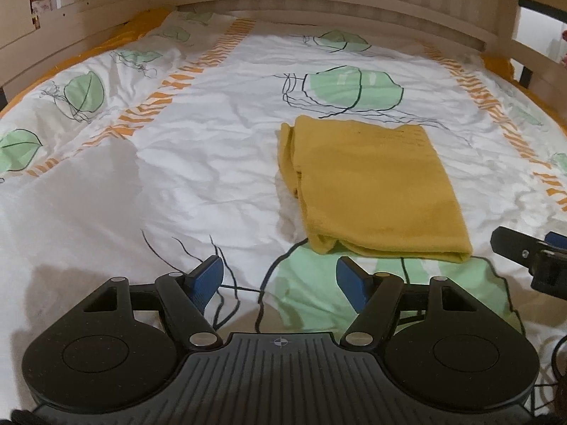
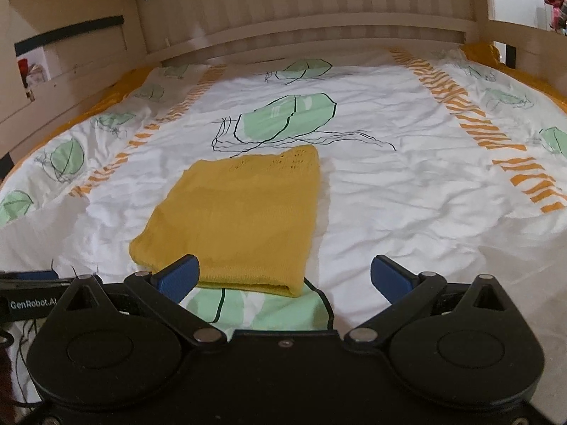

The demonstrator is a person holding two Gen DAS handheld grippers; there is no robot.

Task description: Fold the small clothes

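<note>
A yellow knit garment (image 1: 372, 184) lies folded into a flat rectangle on the bed, also in the right wrist view (image 2: 237, 219). My left gripper (image 1: 280, 279) is open and empty, just short of the garment's near edge and to its left. My right gripper (image 2: 283, 276) is open and empty, above the garment's near right corner; its left blue pad (image 2: 179, 276) overlaps the garment's near edge in view. Part of the right gripper (image 1: 538, 258) shows at the right edge of the left wrist view.
The bed sheet (image 1: 177, 177) is white with green leaf prints and orange striped bands, slightly wrinkled. A wooden bed frame (image 1: 319, 3) runs round the far side and both sides. An orange mattress edge (image 2: 482, 53) shows at the corners.
</note>
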